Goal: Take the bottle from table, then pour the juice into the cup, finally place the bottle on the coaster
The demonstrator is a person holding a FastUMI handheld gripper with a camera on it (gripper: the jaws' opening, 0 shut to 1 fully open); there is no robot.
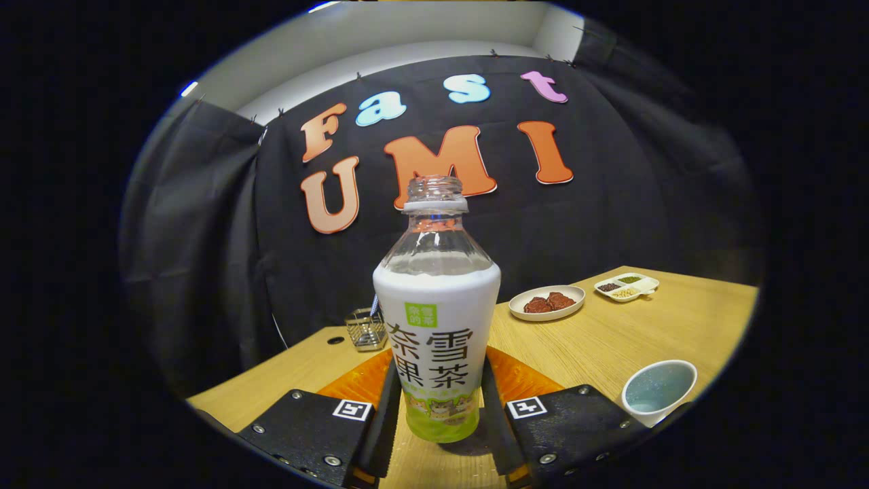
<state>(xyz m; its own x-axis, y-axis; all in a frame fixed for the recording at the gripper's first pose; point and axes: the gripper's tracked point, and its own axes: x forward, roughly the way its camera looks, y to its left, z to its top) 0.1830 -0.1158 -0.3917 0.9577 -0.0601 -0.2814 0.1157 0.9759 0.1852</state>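
Jaws [438, 414] astride bottle [436, 339], cup [658, 390] beside

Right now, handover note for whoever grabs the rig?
Gripper: fingers on either side of the bottle, close against its lower part; whether they press on it cannot be told.
Bottle: upright, uncapped, in front of the orange coaster, its base seemingly on the table.
Cup: to the right of the gripper, on the table.
Done: can't tell whether juice was poured.
Left: possibly pour, then set the bottle on the coaster.
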